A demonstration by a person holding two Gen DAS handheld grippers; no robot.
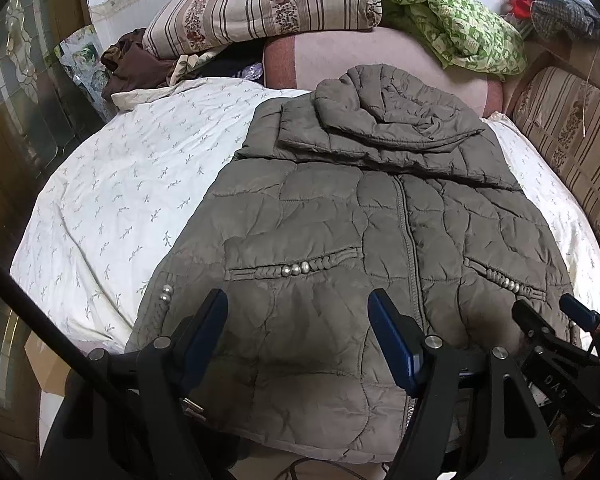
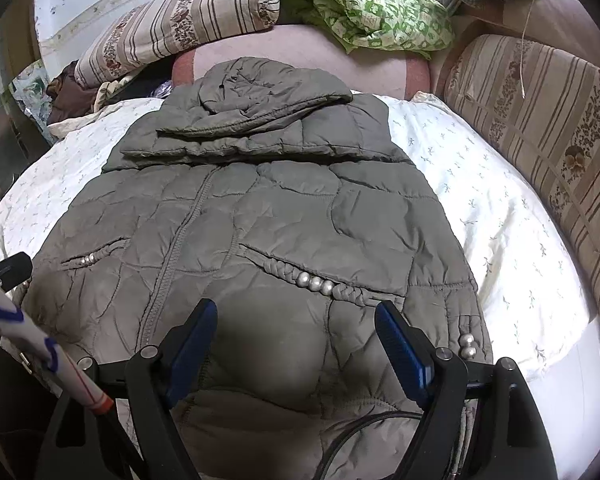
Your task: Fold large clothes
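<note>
A grey-brown quilted puffer jacket [image 1: 340, 216] lies front up on a white floral sheet [image 1: 120, 192], zipped, hood folded down over its collar, sleeves tucked in. It also shows in the right wrist view [image 2: 260, 216]. My left gripper [image 1: 298, 300] is open and empty, hovering over the jacket's lower left hem. My right gripper [image 2: 296, 312] is open and empty over the lower right hem, near the pearl-trimmed pocket [image 2: 316, 282]. The right gripper also shows at the right edge of the left wrist view [image 1: 548, 312].
A striped floral bolster [image 1: 268, 8] and a green patterned cloth [image 1: 452, 28] lie at the bed's head. A pink cushion [image 1: 380, 52] sits behind the hood. A striped cushion [image 2: 540, 128] lines the right side. Brown clothes [image 1: 132, 64] are piled at back left.
</note>
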